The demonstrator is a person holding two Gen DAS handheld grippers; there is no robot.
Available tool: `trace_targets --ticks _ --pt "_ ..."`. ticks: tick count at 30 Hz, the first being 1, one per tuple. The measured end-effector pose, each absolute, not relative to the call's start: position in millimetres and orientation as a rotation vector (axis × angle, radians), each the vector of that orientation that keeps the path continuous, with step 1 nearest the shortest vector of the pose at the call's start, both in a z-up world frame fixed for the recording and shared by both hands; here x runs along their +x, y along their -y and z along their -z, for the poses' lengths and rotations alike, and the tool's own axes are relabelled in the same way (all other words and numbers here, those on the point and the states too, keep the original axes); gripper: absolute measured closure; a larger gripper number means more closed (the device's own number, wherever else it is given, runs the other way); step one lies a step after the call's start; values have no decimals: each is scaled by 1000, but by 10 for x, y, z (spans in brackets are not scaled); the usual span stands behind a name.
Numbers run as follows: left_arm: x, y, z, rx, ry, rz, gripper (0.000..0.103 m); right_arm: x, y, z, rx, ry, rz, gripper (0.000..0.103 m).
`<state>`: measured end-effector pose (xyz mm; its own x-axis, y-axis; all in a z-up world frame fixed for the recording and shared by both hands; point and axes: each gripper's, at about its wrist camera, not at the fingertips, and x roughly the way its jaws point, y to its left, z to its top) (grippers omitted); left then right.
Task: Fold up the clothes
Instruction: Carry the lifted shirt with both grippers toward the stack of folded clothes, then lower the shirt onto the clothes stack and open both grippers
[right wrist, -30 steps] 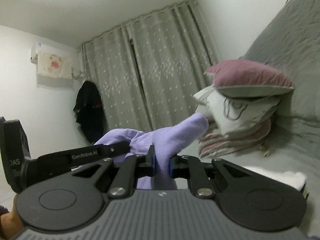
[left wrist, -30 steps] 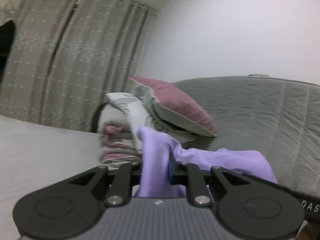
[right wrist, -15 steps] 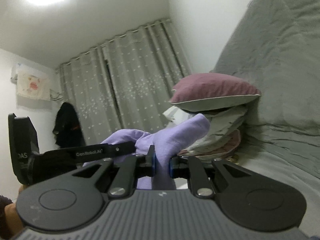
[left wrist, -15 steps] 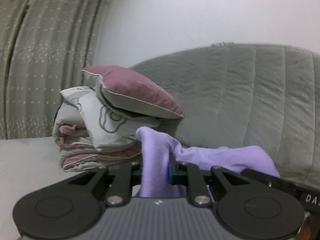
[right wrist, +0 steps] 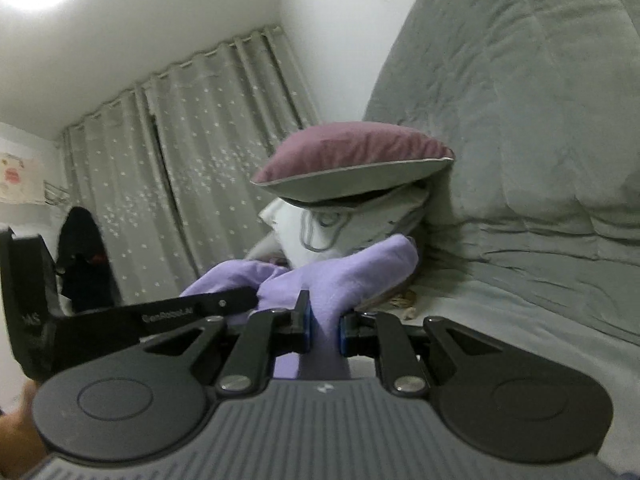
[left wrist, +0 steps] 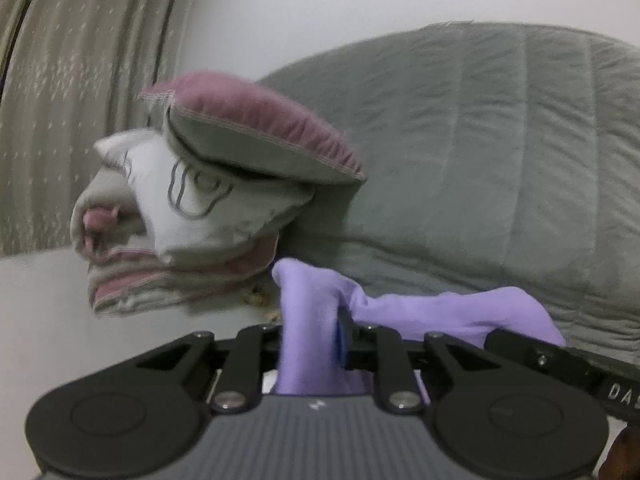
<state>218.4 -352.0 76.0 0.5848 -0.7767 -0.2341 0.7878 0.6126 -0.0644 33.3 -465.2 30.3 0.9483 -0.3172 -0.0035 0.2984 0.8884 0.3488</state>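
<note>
While the lilac garment [left wrist: 308, 320] spans both views at lower centre, the left gripper [left wrist: 310, 340] grasps one bunched end, its fingers easing apart with cloth between them; the right gripper [right wrist: 324, 320] clenches the other end [right wrist: 332, 280]. Behind, a maroon pillow [left wrist: 256, 120] tops folded bedding [left wrist: 180, 276] against a grey quilted headboard [left wrist: 480, 160], curtains [right wrist: 180, 180] at left

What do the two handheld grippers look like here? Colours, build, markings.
Both match: a ribbed dark-grey body with a small white logo, two round black discs at the sides, black linkage arms with silver pivot screws, and blue pads on the fingers. The left gripper and the right gripper each show the other unit's black finger bar, with white lettering "GenRobot.AI" and a partial "DAS". No cables show.
</note>
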Motion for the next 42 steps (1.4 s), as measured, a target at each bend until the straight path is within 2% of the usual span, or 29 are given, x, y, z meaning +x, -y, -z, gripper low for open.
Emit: trace_targets --ticks 4,8,11,15,19,23,27,34,37,40,41,42 --pt "2309 3495 -633 47 -269 816 83 441 4670 -162 303 -27 387 84" --pt "2427 3378 -650 34 -276 710 83 393 4662 -125 249 -59 480 58" --pt "2410 3269 -727 6 -251 676 84 277 4665 -163 229 -34 540 53" --pt "2243 3188 -823 -44 -183 773 84 135 4718 -223 290 23 493 53" --pt "2130 3319 -777 -5 -195 872 84 128 4683 -298 308 30 383 53" --pt "2136 3402 -559 29 -238 853 86 238 4631 -293 254 -37 303 53" --pt "2195 3331 -331 -27 -272 848 86 382 4668 -156 182 -188 221 53" --pt "2117 3358 -376 15 -259 822 85 381 4690 -109 191 -212 204 54" --pt "2040 3334 -478 22 -275 792 78 336 4661 -164 193 -188 216 47" --pt "1900 3268 -638 26 -310 750 72 263 4668 -263 203 -170 233 36" --pt "1835 3235 -699 30 -324 736 67 224 4662 -317 202 -170 248 34" --pt "1758 3201 -757 37 -342 728 53 185 4656 -370 201 -170 263 34"
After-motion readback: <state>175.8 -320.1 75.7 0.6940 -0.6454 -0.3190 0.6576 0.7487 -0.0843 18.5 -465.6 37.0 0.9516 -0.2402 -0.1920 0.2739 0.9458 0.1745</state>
